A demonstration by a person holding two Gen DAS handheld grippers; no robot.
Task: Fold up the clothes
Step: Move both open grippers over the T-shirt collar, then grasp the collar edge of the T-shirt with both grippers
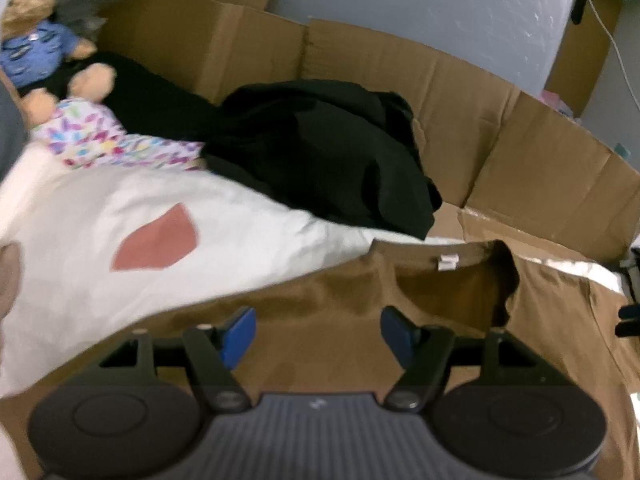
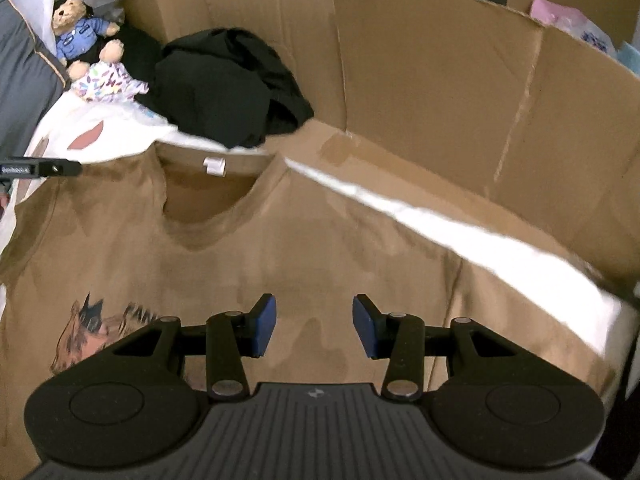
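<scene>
A brown T-shirt lies spread flat, collar away from me, with a white label at the neck and a printed picture on its chest. It also shows in the left wrist view. My left gripper is open and empty over the shirt's left shoulder, near the collar. My right gripper is open and empty over the shirt's right chest. The left gripper's tip shows at the left edge of the right wrist view.
A white sheet with a pink patch lies under the shirt. A pile of black clothes lies beyond the collar. A teddy bear in blue and a patterned cloth sit far left. Cardboard walls ring the area.
</scene>
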